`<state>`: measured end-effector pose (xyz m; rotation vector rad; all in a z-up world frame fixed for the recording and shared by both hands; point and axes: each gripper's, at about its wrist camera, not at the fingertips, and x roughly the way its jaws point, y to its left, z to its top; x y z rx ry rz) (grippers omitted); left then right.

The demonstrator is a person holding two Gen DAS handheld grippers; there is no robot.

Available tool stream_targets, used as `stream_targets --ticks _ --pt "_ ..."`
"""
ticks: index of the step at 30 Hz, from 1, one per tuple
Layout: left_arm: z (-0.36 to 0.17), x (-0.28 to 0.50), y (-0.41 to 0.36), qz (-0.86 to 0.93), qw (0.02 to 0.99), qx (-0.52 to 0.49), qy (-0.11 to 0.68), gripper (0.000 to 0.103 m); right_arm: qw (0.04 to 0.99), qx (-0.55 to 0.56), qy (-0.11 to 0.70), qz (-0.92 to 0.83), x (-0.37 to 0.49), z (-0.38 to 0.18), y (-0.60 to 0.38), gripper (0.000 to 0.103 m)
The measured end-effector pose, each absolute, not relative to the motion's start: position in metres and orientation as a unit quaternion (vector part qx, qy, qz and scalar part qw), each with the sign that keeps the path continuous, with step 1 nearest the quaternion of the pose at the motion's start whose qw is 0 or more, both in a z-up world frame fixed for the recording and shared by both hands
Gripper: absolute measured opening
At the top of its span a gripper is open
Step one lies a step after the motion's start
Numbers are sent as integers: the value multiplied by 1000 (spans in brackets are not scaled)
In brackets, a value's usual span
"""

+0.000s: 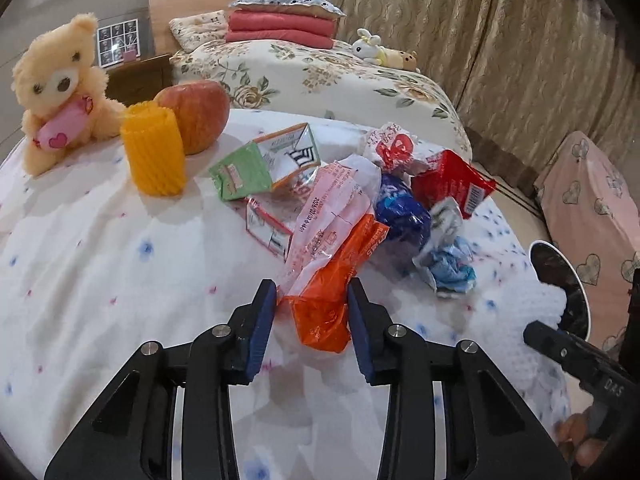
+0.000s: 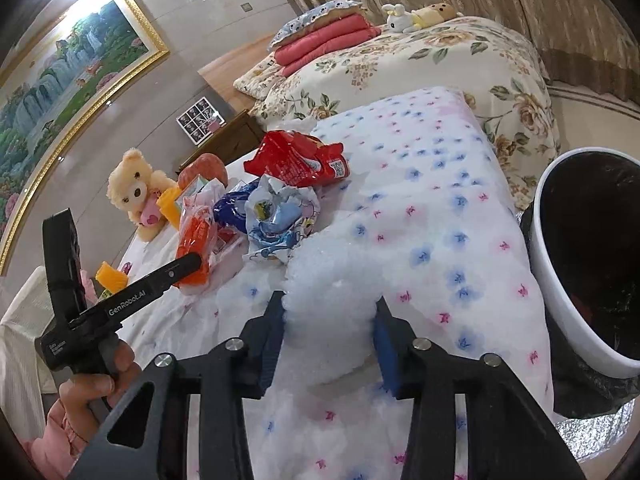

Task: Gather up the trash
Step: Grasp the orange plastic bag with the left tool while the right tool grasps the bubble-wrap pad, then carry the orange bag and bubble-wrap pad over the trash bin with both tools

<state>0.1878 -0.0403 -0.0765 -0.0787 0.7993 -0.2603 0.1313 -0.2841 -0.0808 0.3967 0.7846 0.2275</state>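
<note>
A pile of trash lies on the white flowered cloth (image 1: 120, 260). It holds an orange wrapper (image 1: 320, 312), a clear pink-printed bag (image 1: 336, 204), a blue wrapper (image 1: 400, 216), a red packet (image 1: 452, 184), crumpled pale-blue paper (image 1: 452, 268) and a green carton (image 1: 240, 172). My left gripper (image 1: 312, 286) is shut on the near end of the orange wrapper. My right gripper (image 2: 330, 302) is shut on a white foam sheet (image 2: 332, 328) lying on the cloth, just in front of the pile. The red packet (image 2: 296, 156) and the pale-blue paper (image 2: 280, 216) lie beyond it.
A white bin (image 2: 560, 280) with a black liner stands past the cloth's right edge. A teddy bear (image 1: 56, 92), an apple (image 1: 196, 112) and a yellow ribbed cup (image 1: 154, 152) stand at the back left. A flowered bed (image 1: 320, 76) and curtains lie behind.
</note>
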Motion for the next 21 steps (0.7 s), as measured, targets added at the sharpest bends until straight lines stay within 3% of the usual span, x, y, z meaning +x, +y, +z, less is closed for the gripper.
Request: stream_targets --ticks 10,21 --pt "-71 126 -37 -148 907 -78 387 33 902 193 362 135 108 -73 -287 37" --pt "-61 107 -95 -212 895 -38 390 33 912 208 338 102 82 -64 -326 37"
